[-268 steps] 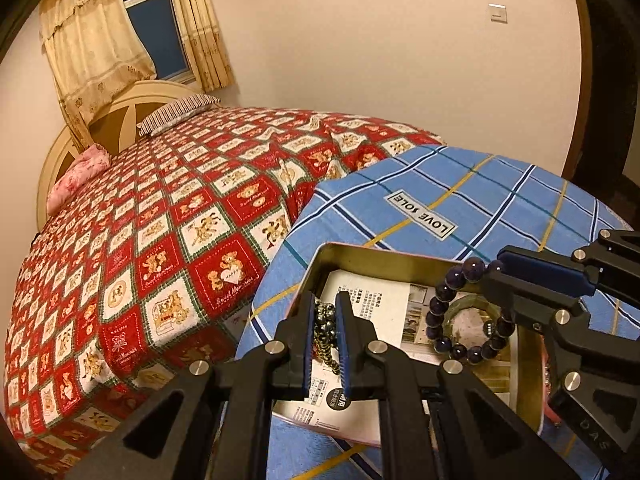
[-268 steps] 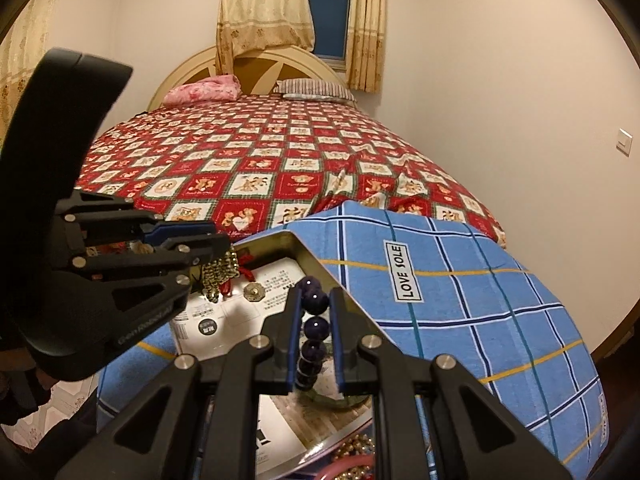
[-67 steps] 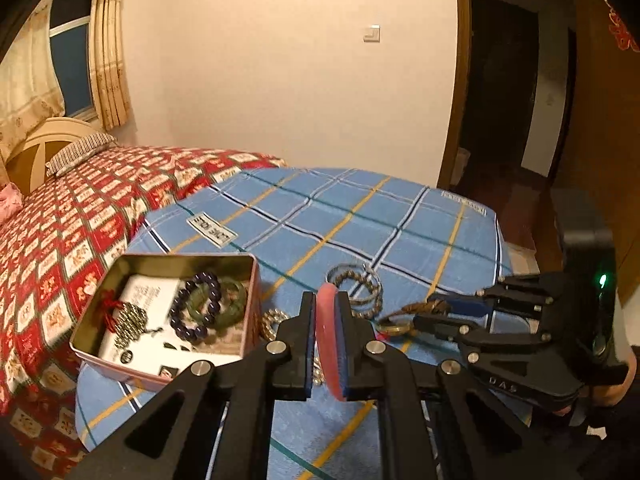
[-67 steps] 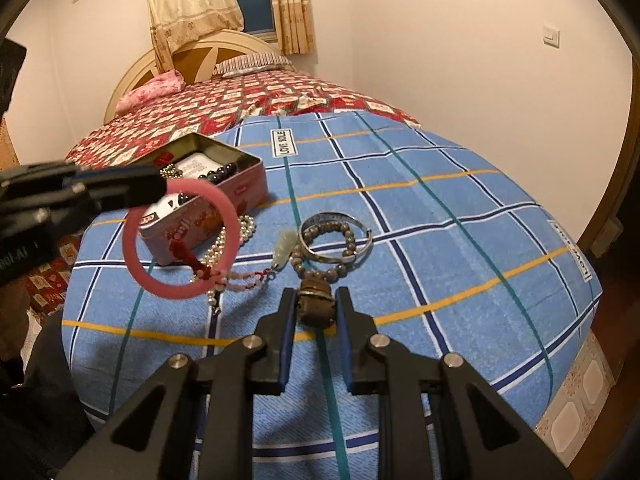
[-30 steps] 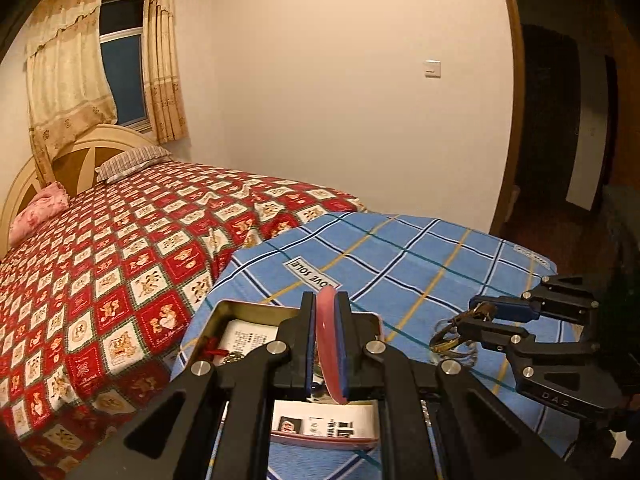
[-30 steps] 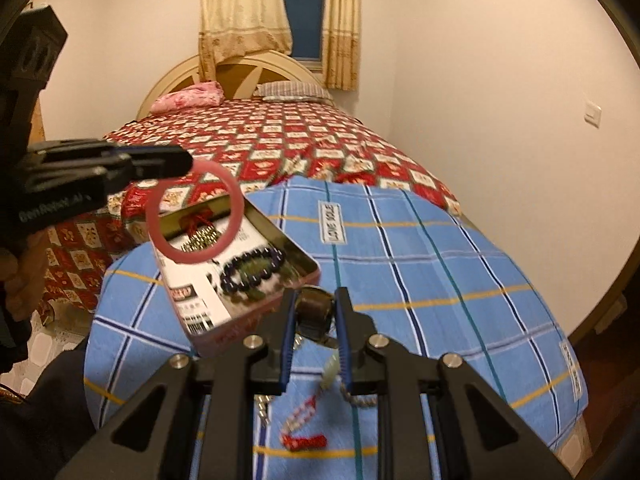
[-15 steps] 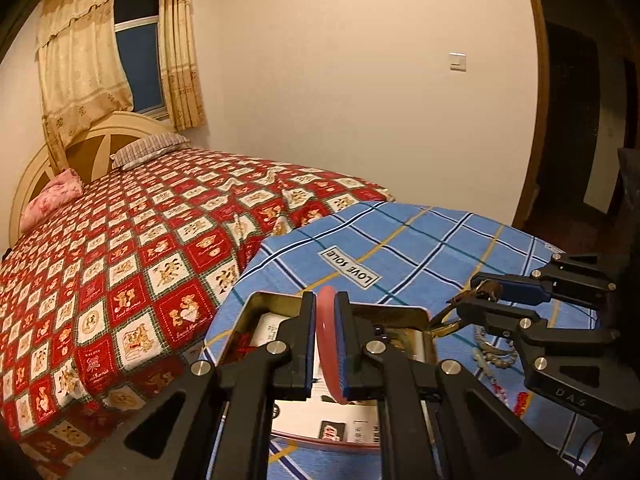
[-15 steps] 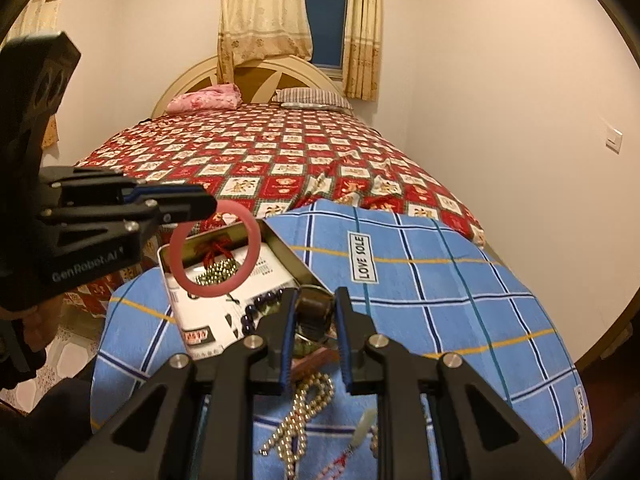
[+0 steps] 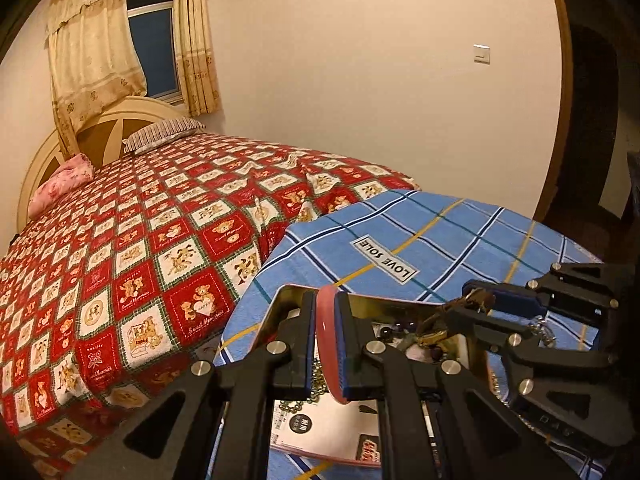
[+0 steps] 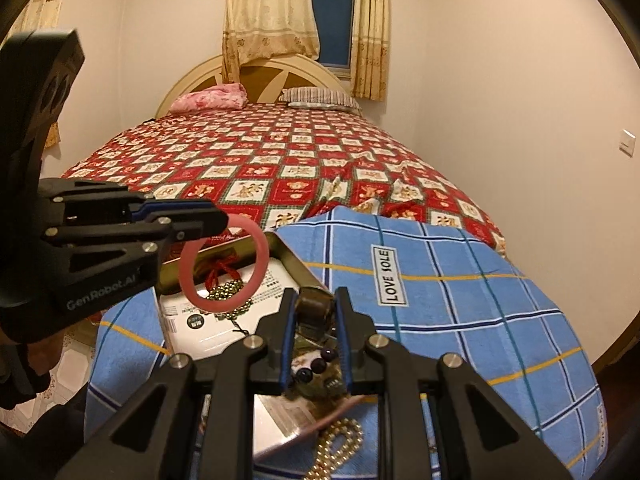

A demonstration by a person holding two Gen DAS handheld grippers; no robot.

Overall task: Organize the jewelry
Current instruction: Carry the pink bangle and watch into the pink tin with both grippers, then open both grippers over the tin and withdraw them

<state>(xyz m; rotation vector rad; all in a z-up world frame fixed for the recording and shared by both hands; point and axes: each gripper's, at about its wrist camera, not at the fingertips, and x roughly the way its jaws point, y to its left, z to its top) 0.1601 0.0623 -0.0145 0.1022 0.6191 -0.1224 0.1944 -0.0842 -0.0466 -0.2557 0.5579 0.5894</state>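
Note:
My left gripper (image 9: 325,312) is shut on a pink bangle (image 9: 329,348), held edge-on over the open metal tin (image 9: 288,296). In the right wrist view the left gripper (image 10: 218,216) holds the bangle (image 10: 262,252) as a ring above the tin's (image 10: 296,264) far-left end. My right gripper (image 10: 314,308) is shut on a brown bead bracelet (image 10: 314,306) above the tin's near end; it also shows in the left wrist view (image 9: 474,304). Inside the tin lie a gold bead chain with red tassel (image 10: 226,290) and dark purple beads (image 10: 316,366).
The tin sits on a round table with a blue plaid cloth (image 10: 460,300) labelled LOVE SOLE. A pearl necklace (image 10: 338,448) lies on the cloth by the tin's near side. A bed with a red patterned cover (image 9: 140,240) stands just beyond the table.
Both grippers have come closer to the tin with their bracelets and now hang right over it. Both stay shut.

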